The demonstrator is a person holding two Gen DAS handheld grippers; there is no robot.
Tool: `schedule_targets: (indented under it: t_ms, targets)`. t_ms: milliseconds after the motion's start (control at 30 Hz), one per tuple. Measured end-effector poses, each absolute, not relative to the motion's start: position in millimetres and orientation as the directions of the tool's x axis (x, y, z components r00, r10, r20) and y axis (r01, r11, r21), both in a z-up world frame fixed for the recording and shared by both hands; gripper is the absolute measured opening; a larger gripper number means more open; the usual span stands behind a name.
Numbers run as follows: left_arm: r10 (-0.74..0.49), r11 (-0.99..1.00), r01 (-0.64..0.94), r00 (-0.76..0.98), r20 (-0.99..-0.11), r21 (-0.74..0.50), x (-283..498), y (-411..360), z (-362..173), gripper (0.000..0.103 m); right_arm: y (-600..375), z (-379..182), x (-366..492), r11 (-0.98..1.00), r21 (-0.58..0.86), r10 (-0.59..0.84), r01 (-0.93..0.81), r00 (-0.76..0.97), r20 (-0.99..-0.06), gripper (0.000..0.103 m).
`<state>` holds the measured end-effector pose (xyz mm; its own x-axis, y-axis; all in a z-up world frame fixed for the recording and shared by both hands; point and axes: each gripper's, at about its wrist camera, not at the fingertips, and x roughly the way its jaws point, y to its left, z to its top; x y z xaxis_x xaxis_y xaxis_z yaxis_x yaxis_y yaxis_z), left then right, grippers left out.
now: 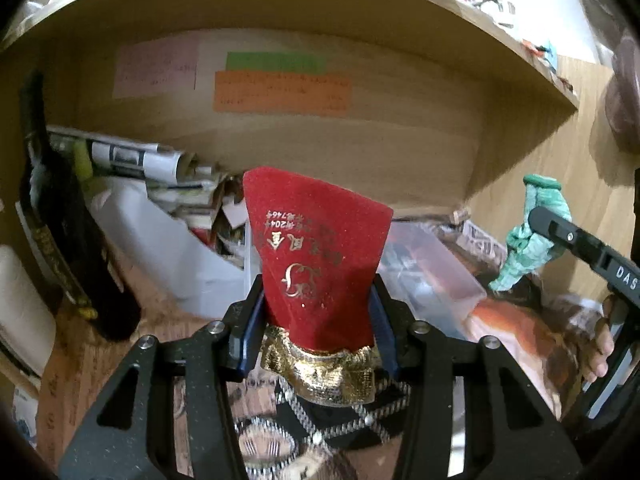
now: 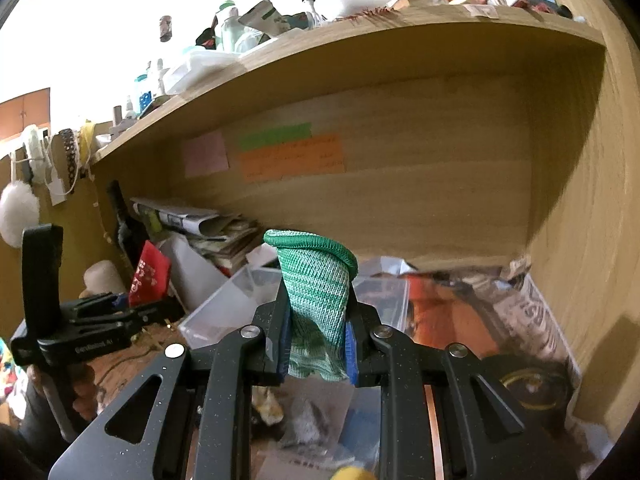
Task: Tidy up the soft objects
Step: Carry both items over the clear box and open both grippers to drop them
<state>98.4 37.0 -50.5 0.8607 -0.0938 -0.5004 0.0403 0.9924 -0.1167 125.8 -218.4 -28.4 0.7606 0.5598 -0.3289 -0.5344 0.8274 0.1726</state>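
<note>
My left gripper is shut on a red velvet pouch with gold print and a gold trim, held upright above the desk. It also shows in the right wrist view at the left. My right gripper is shut on a green knit glove, cuff pointing up. The glove shows in the left wrist view at the right, pinched by the right gripper's fingers. Both are held in front of a clear plastic bin.
A wooden shelf overhangs the desk, with coloured notes on its back panel. Stacked papers, a white box, a dark bottle and magazines crowd the desk. A wooden side wall stands at the right.
</note>
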Motion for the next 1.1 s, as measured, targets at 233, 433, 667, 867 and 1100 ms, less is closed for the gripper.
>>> schedule_targets:
  t_ms: [233,433,667,867,1100]
  targets:
    - [-0.081,0.994,0.034,0.856,-0.511,-0.101,131,36,-43,0.047,-205,-32,153,0.829,0.147,0.551,-0.539,0.748,-0.370,0.019]
    - [-0.077,0.996,0.035,0.823,-0.563,-0.085,166,32,-52,0.047,-190,-43,180,0.830,0.128,0.537,-0.543,0.715,-0.447,0.019]
    - [-0.084,0.996,0.044,0.750,-0.657,-0.078,207,31,-78,0.047,-174,-65,208,0.826,0.120,0.513,-0.551,0.647,-0.563,0.019]
    - [-0.081,0.997,0.064,0.690,-0.719,-0.050,229,21,-97,0.047,-167,-86,227,0.824,0.117,0.484,-0.555,0.581,-0.655,0.019]
    - [-0.088,0.996,0.082,0.644,-0.760,-0.046,243,11,-109,0.058,-161,-99,235,0.822,0.107,0.460,-0.560,0.541,-0.704,0.021]
